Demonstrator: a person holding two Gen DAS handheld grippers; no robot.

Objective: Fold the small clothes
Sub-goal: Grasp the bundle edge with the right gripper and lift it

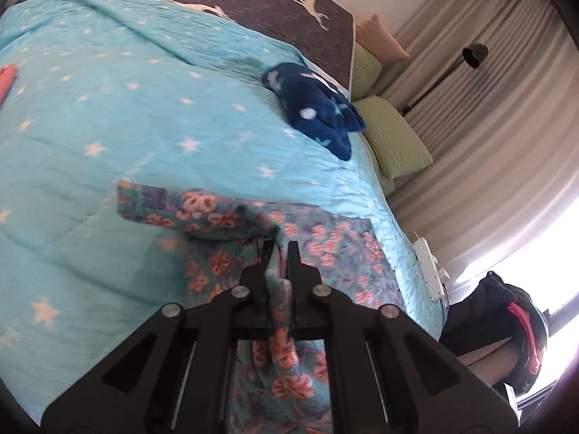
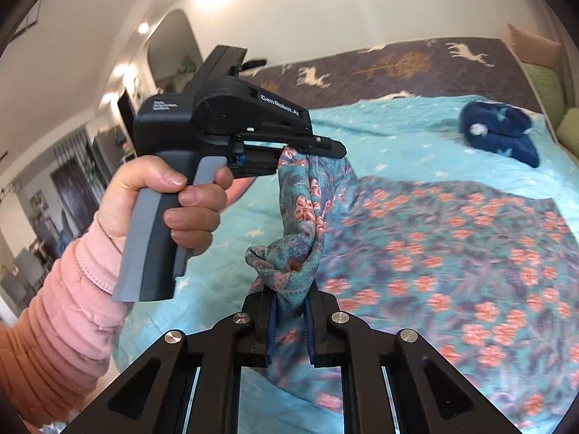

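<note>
Right now both grippers have hold of the same floral garment (image 2: 452, 253), a teal piece printed with coral flowers that lies spread over the star-patterned turquoise quilt (image 1: 108, 126) on the bed. The right gripper (image 2: 291, 311) has its jaws drawn close on a bunched, twisted end of the cloth, which bulges out just above the fingertips and runs down between the blue-lined pads. From that bunch the fabric rises as a rope-like strand to the left gripper (image 2: 325, 148), whose slim black fingers are pinched together on the top of it, above the bed. A hand (image 2: 170, 199) in a pink sleeve (image 2: 61, 325) grips that tool's grey handle.

Seen from the left wrist, the left gripper (image 1: 280, 253) shows its two fingers nearly together with a fold of the garment caught between them and trailing back toward the camera. Ahead of the fingertips a sleeve or flap of the garment lies out to the left, flat on the quilt, and the broader part lies to the right, near the bed's edge.

Only the left wrist view shows the green pillows (image 1: 394, 141), the curtains (image 1: 488, 126), a black lamp (image 1: 474, 54) and a white power strip (image 1: 429, 267) beside the bed. Only the right wrist view shows the person's hand and the room behind. Both views show a crumpled dark blue garment (image 1: 315, 108) farther up the quilt, well apart from the grippers.
</note>
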